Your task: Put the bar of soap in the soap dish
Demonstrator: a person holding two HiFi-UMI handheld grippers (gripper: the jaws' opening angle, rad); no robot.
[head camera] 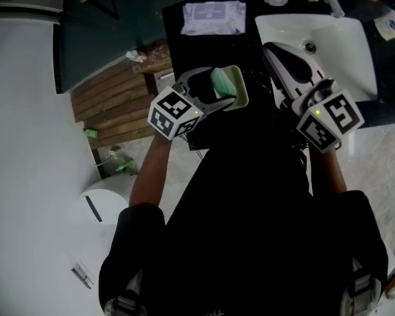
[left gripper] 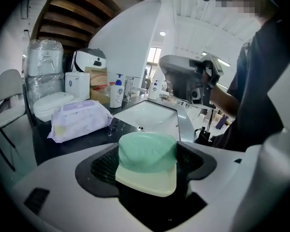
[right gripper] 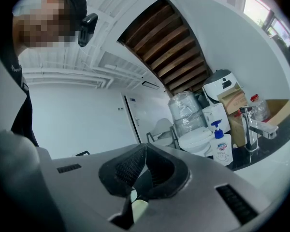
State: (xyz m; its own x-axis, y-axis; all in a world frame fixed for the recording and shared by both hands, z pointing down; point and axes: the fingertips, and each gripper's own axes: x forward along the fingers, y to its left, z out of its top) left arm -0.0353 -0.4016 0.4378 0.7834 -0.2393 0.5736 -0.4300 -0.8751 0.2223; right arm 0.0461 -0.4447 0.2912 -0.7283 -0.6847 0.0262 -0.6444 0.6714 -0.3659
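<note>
The left gripper (left gripper: 147, 164) has its jaws spread about as wide as the dish (left gripper: 149, 181) and pinches that pale dish by its sides between the two black pads. The green soap (left gripper: 147, 150) lies on top of the dish, inside the grip, and fills most of it. In the head view the dish and soap are held off the dark counter (head camera: 178, 51), just left of the white sink (head camera: 345, 48) and nearer the person than the pack of wipes (head camera: 214, 17). The right gripper (right gripper: 144, 170) has its jaws pressed together, the ridged pads meeting along one line, with nothing between them. In the head view it points over the sink's near left corner, apart from the dish. A blue-capped bottle (right gripper: 221, 146) and a tap (right gripper: 253, 122) stand on the counter beyond it
</note>
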